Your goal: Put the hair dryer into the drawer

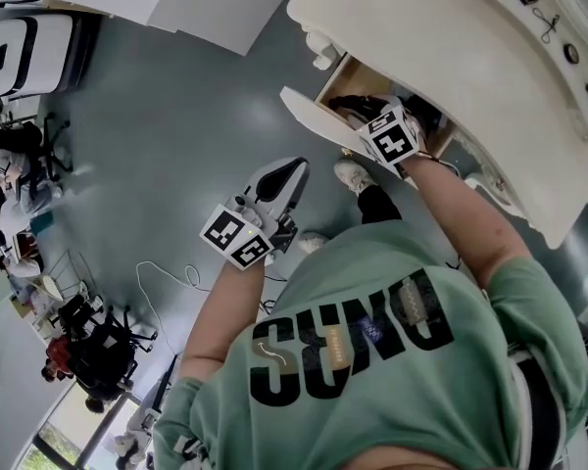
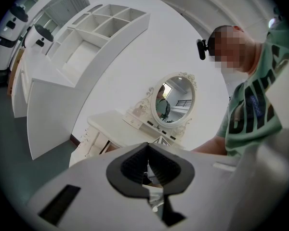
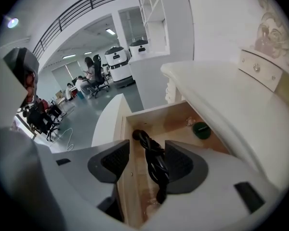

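Observation:
The drawer (image 1: 344,79) of the white dressing table stands pulled out, with a bare wooden inside (image 3: 179,125). In it lies the black hair dryer (image 1: 359,108); the right gripper view shows only its twisted black cord (image 3: 153,159). My right gripper (image 3: 146,151) points down into the drawer with its jaws wide. The cord runs between the pads, close to the right one, and is not pinched. In the head view the right gripper (image 1: 390,137) hangs over the drawer. My left gripper (image 1: 292,175) is held out over the floor, jaws together (image 2: 147,170) and empty.
A dark green round thing (image 3: 200,130) lies at the back of the drawer. The table top (image 1: 451,57) overhangs the drawer, and an oval mirror (image 2: 176,100) stands on it. The person's shoes (image 1: 351,174) are below the drawer front (image 1: 314,116). Office chairs (image 1: 93,341) stand far left.

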{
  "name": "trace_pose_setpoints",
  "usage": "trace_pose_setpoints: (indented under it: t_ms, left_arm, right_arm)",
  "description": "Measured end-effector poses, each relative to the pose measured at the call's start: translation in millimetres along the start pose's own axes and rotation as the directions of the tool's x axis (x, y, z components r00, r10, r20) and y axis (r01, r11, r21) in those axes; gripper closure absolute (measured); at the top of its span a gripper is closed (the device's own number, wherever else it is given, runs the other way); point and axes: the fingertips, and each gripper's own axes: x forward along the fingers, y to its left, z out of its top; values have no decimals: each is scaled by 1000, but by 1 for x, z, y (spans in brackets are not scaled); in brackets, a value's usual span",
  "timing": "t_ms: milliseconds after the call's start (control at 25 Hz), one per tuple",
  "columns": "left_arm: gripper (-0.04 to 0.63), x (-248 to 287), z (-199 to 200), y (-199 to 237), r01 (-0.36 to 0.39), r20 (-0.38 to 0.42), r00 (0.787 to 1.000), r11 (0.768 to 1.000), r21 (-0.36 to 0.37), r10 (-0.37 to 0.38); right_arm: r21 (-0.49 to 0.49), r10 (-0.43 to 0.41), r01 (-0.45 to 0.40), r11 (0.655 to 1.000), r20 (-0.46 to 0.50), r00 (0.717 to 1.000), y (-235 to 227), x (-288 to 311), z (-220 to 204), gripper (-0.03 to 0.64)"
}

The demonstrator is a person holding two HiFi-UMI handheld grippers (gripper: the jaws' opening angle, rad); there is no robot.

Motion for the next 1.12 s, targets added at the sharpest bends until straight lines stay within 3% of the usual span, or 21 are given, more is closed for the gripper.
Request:
trace_pose_setpoints:
  t_ms: [240,560,840,1120]
  left_arm:
    - [585,-9,6,-2,-9,23,1000,1000,0,9]
    - [584,-63,29,-12,-69,116,991,997,27,65]
    - [584,-137,54,-29,-155,229,964,986,64,136]
    - [584,-227,82,-54,-255,324,923,960,115,206]
  right_arm:
    - [41,31,-35,999,102,994,3,-24,25,394]
    - [-11,78,-78,997,238,968,37,-73,73,411]
    - [-79,117,-97,992,327,938,83,-117,117,443]
    - [-185,206,-140,973,413,887,155,-163,162,515]
